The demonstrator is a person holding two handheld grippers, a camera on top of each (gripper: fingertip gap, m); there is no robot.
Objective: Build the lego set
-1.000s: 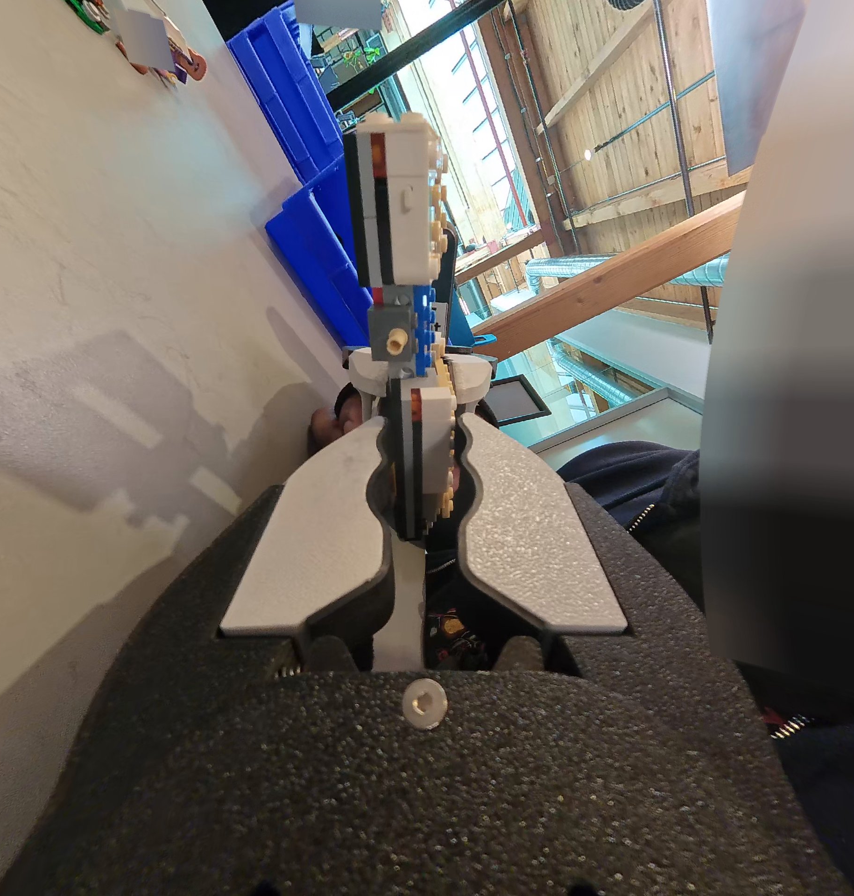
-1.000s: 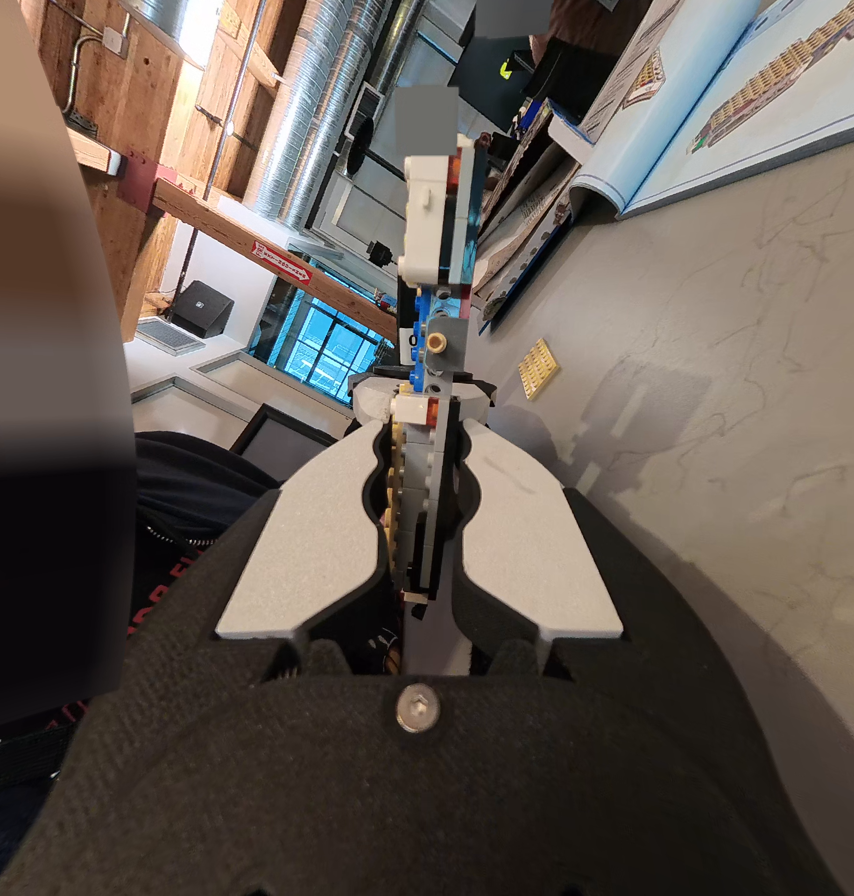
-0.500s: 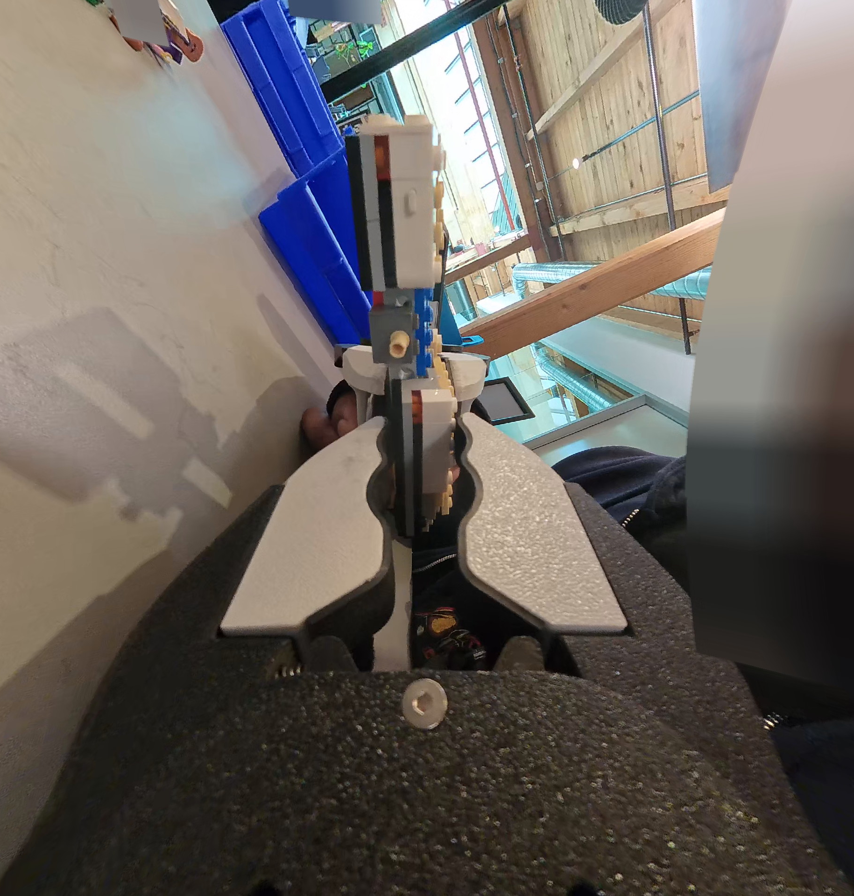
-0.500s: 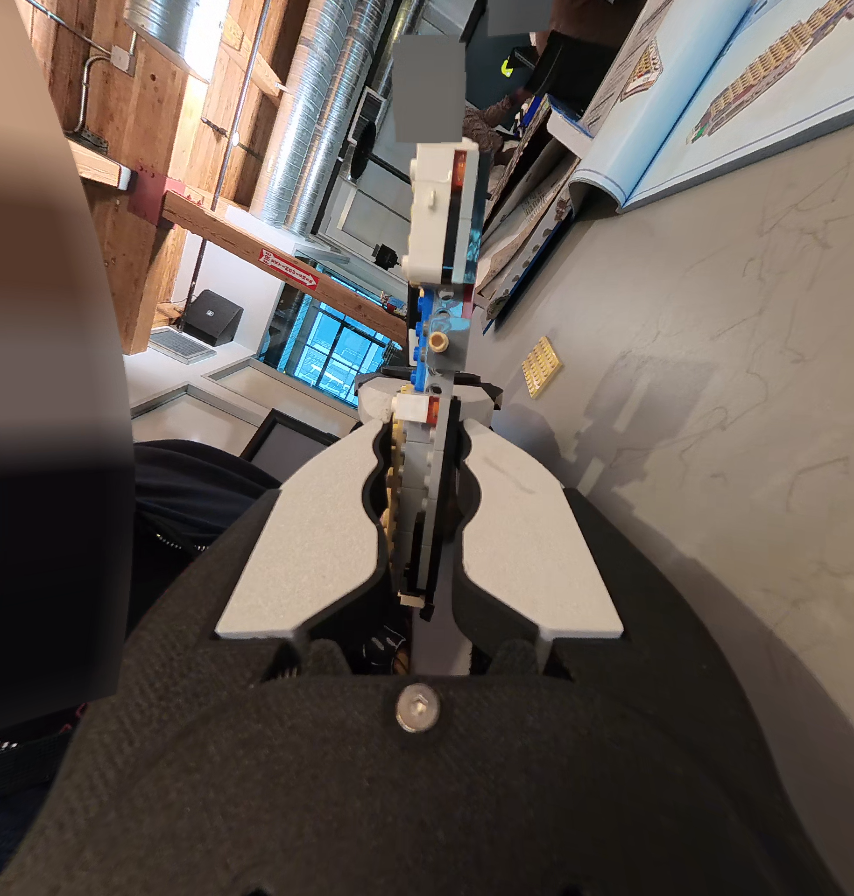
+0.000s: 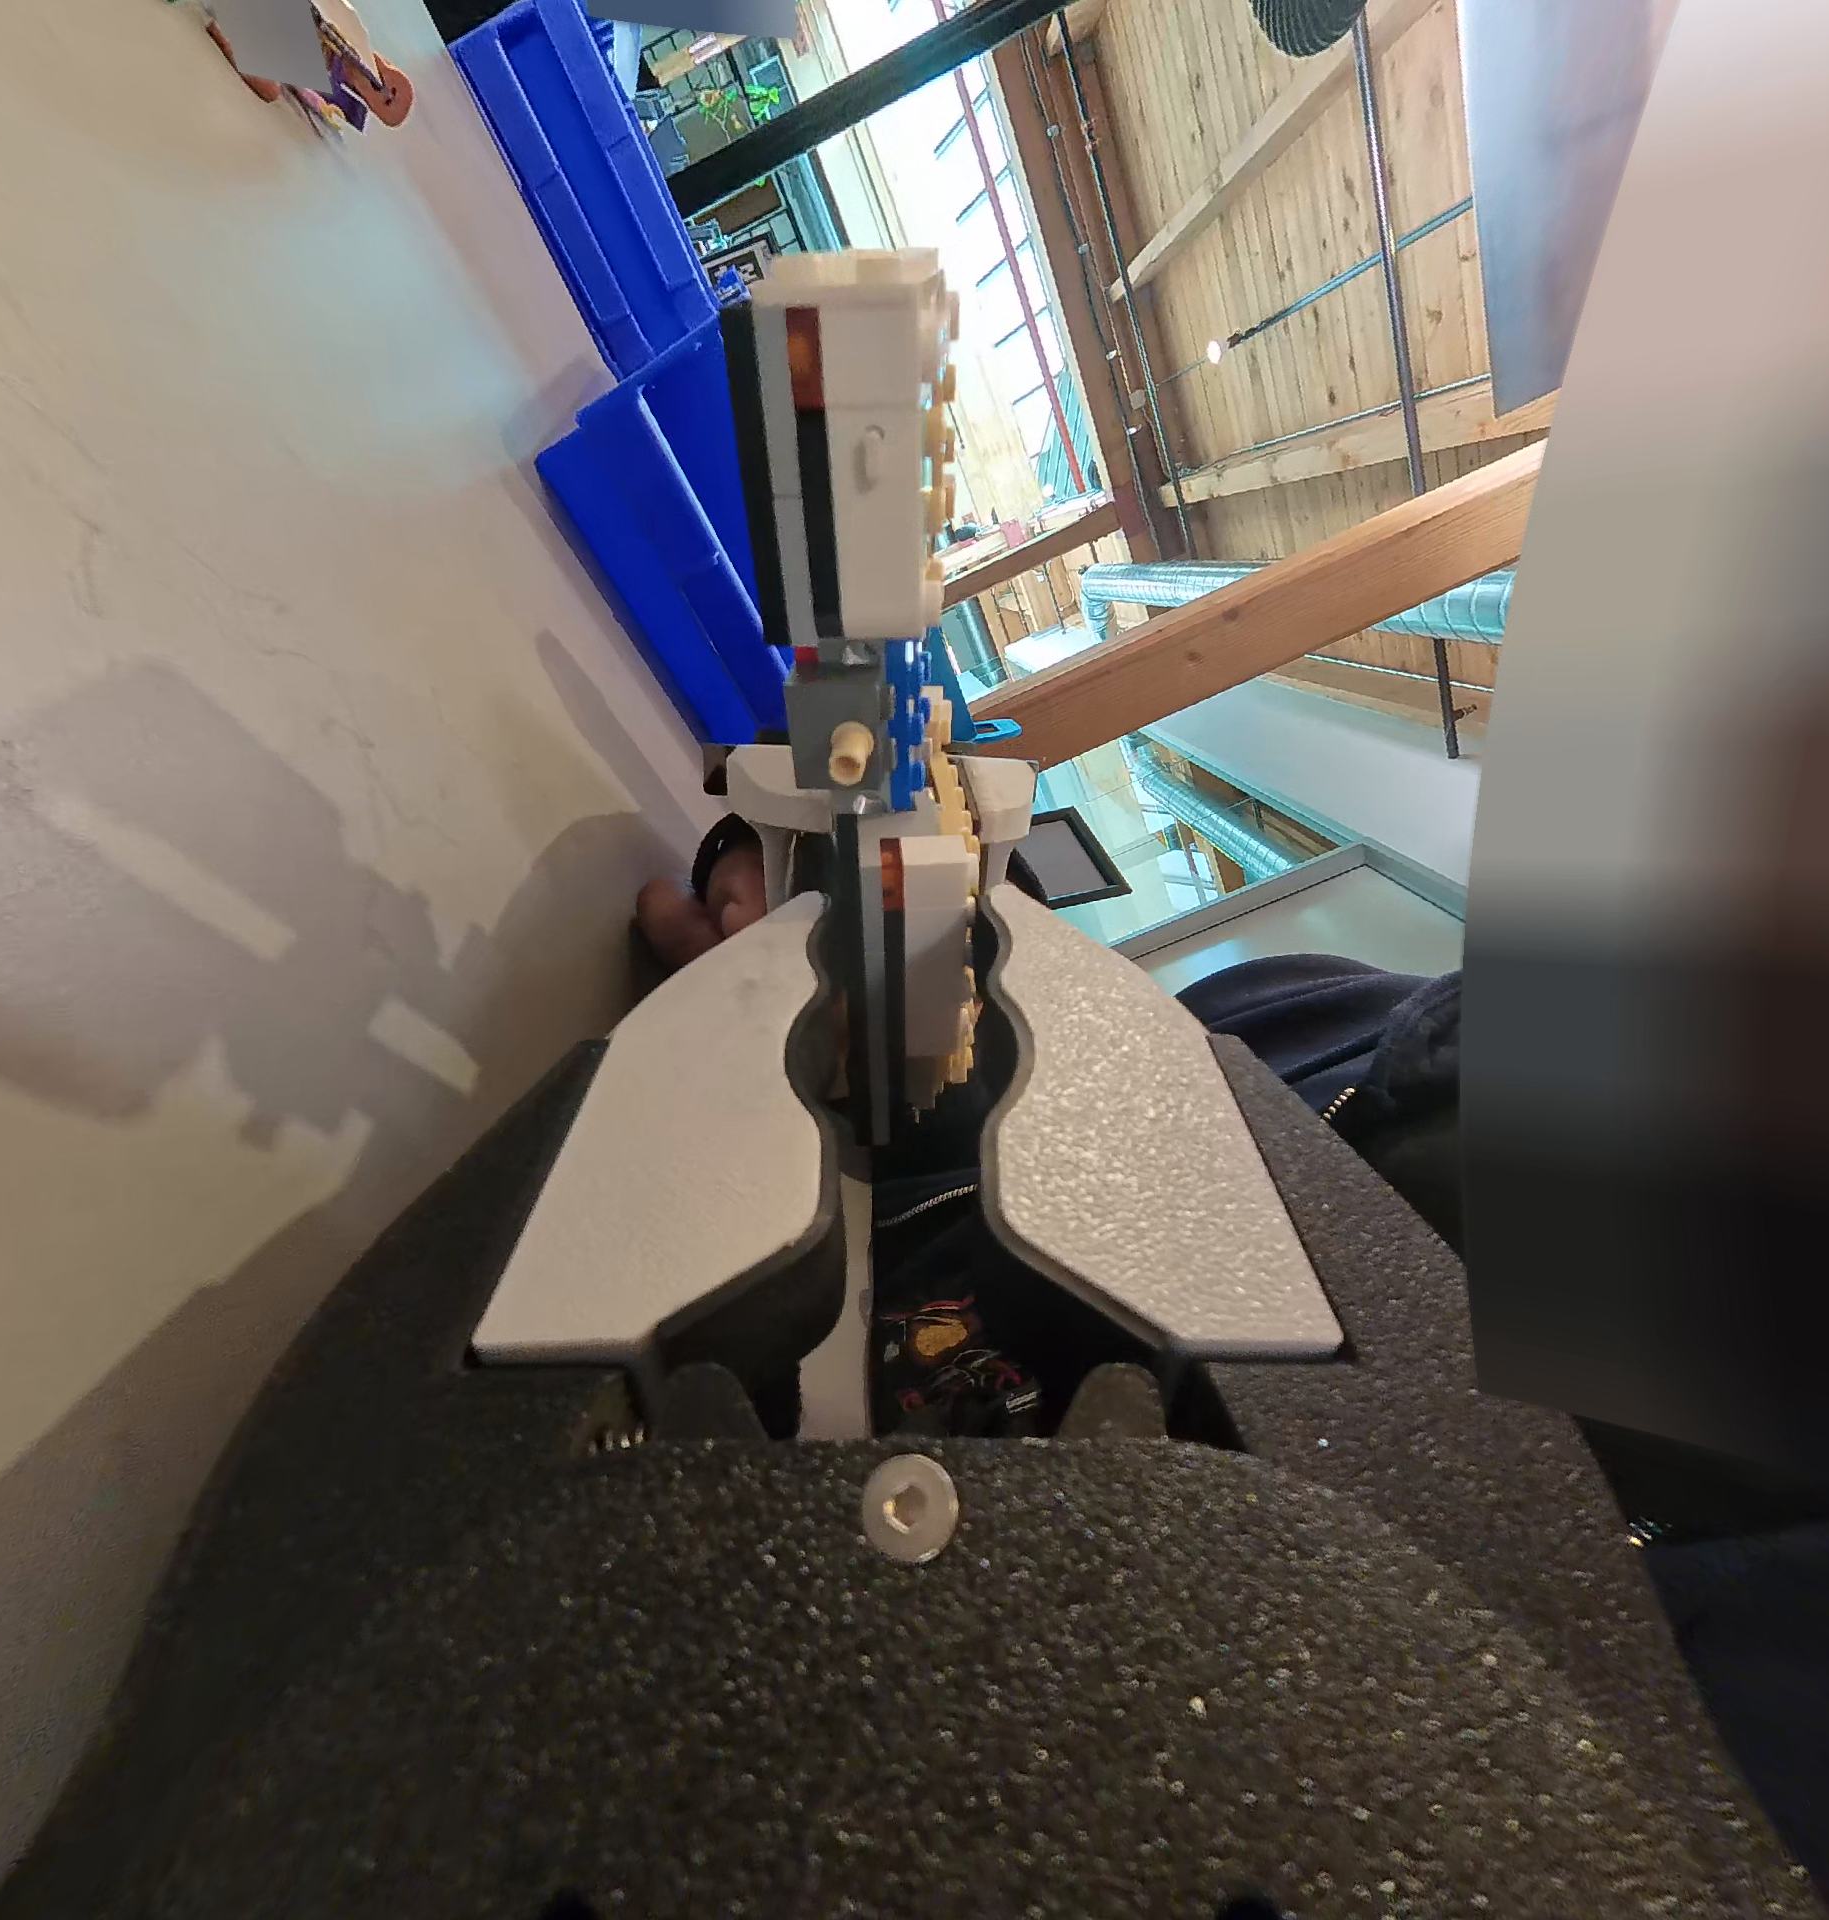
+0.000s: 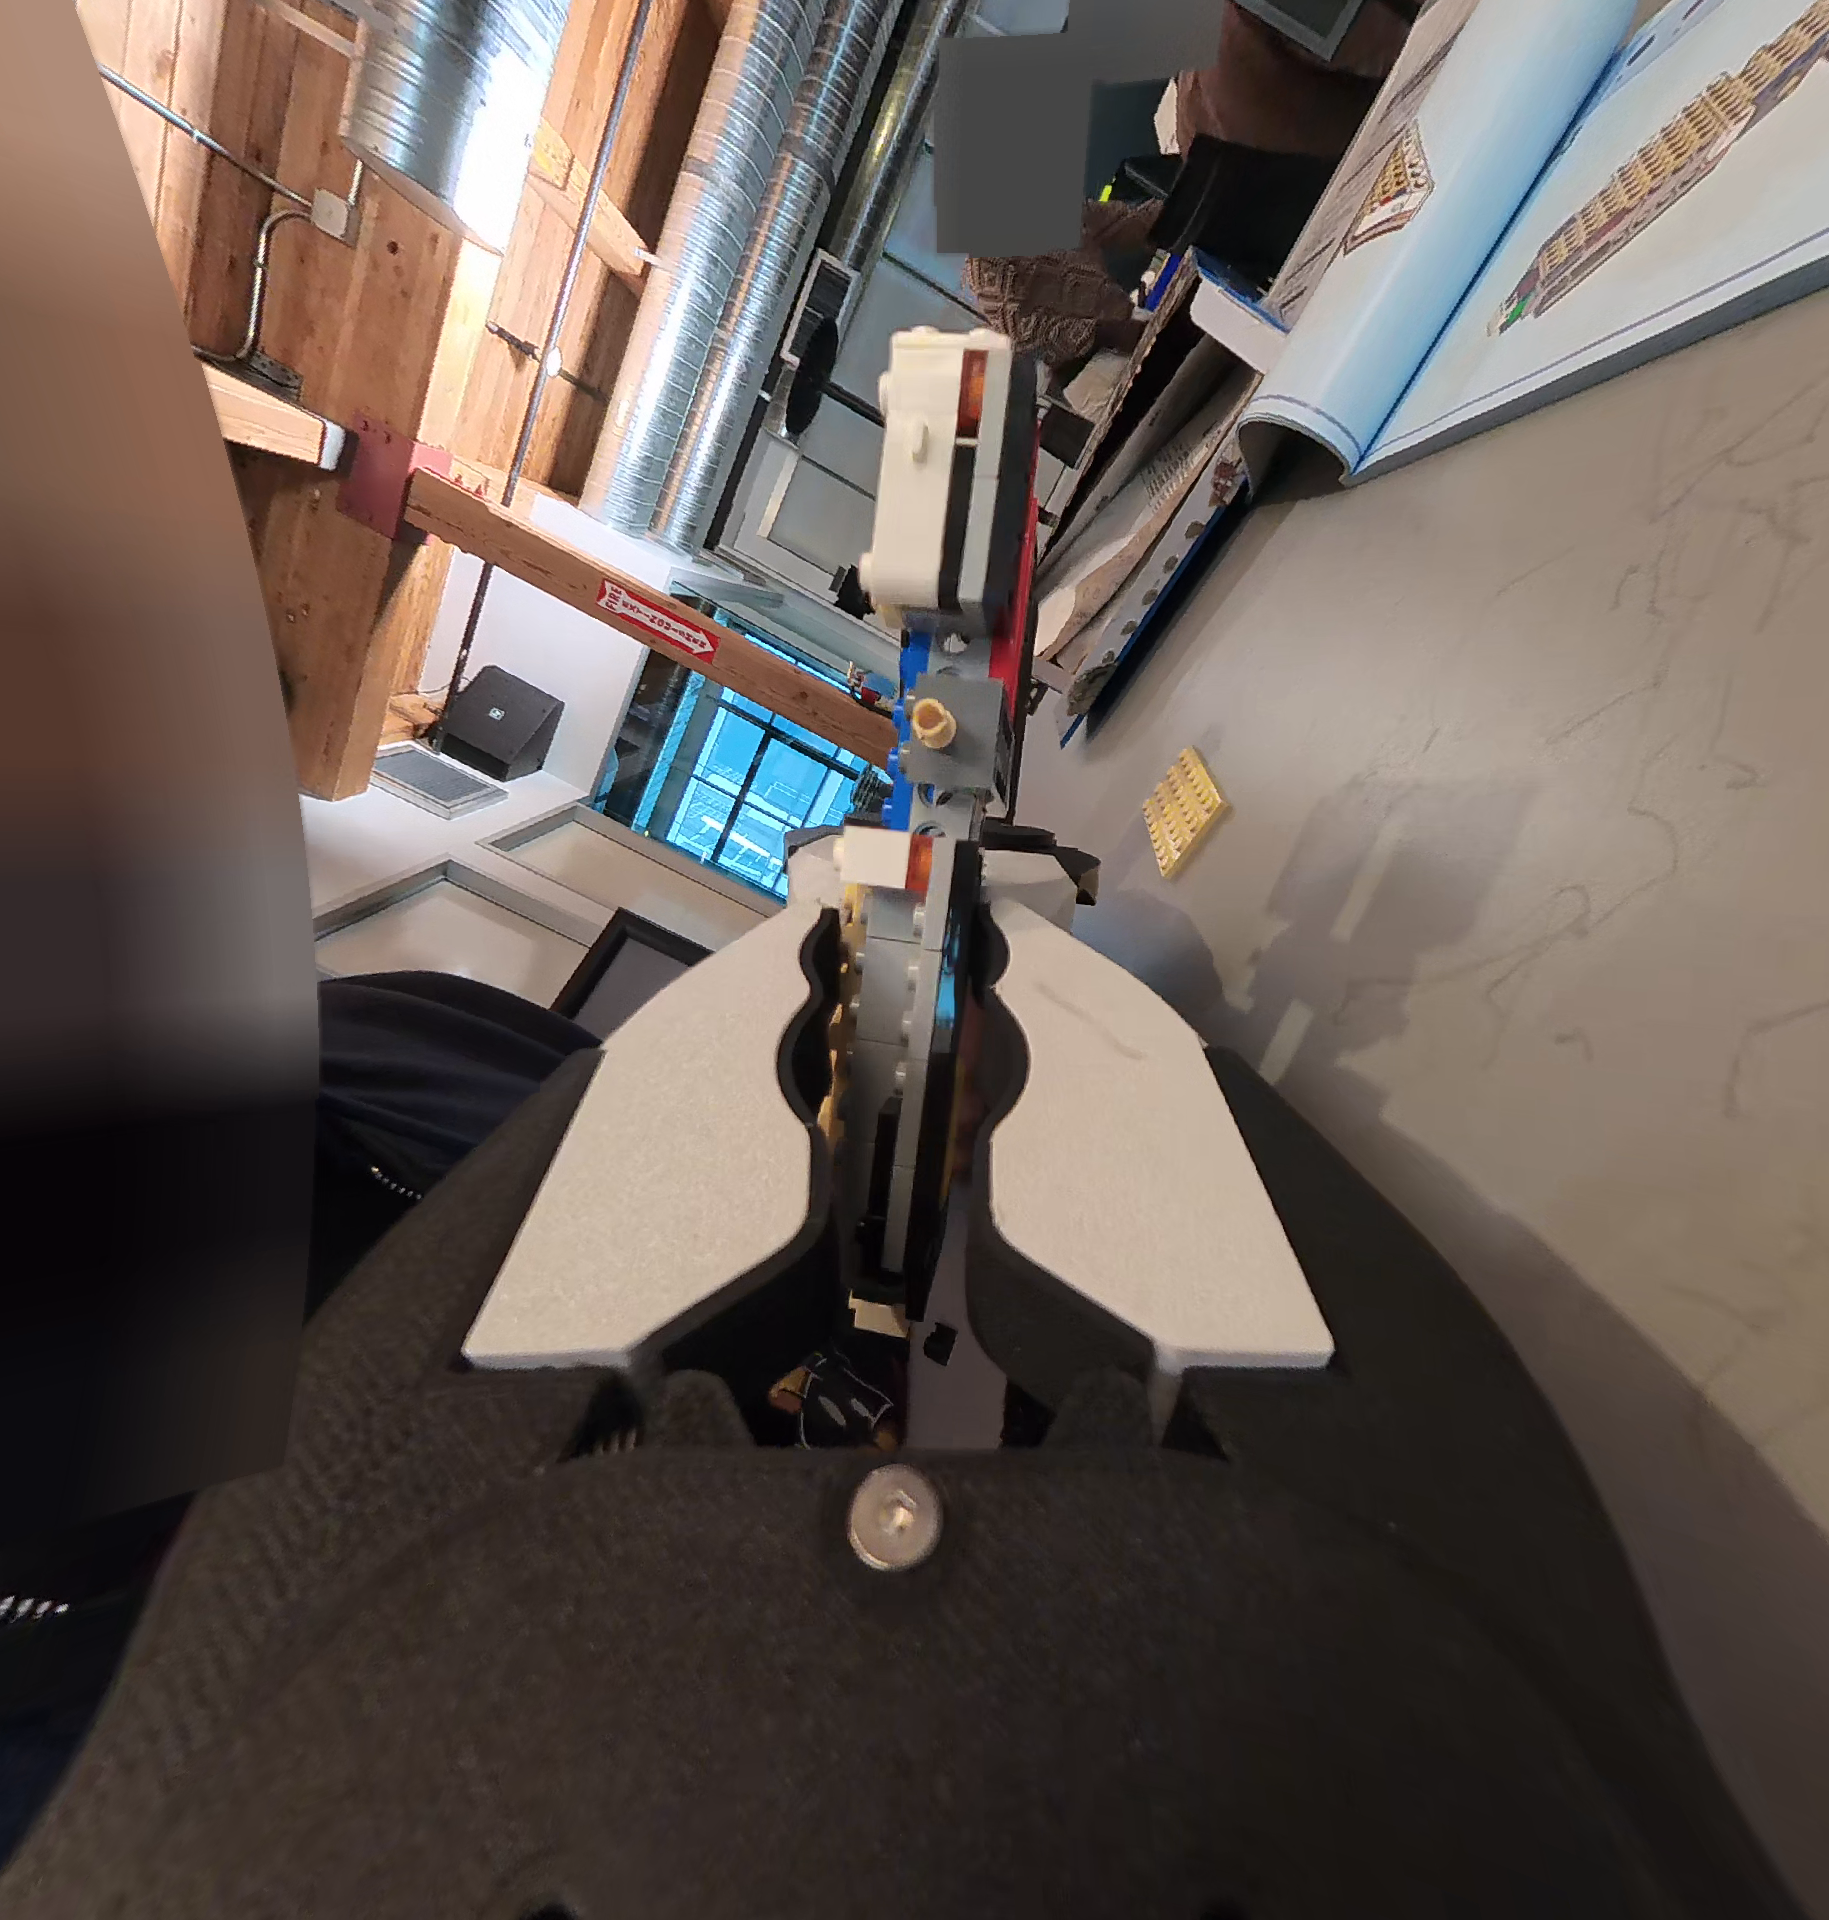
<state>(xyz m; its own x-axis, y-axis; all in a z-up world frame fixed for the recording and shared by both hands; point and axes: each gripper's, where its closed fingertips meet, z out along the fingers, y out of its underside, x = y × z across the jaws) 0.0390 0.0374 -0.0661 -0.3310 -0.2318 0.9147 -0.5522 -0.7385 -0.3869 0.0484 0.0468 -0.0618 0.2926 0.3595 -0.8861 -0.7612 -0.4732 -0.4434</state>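
Your left gripper (image 5: 894, 925) and right gripper (image 6: 894, 925) wear matt grey fingers (image 5: 681, 1174) of finely grained plastic, bodies a rough, pebbled black foam-like shell, each with a bright metal screw (image 5: 910, 1509) at 6 o'clock. Both clamp the brick model (image 5: 848, 457), glossy smooth plastic in white, black, blue and tan. The table (image 6: 1512, 831) looks like matt, veined grey stone. At 1 o'clock, an open booklet (image 6: 1512, 239) shows satin paper; a studded tan plate (image 6: 1185, 812) shines on the table. Blue bins (image 5: 598, 260) at 11 o'clock are smooth moulded plastic. Overhead: raw timber beams (image 5: 1253, 623) and ribbed shiny metal ducts (image 6: 723, 260).
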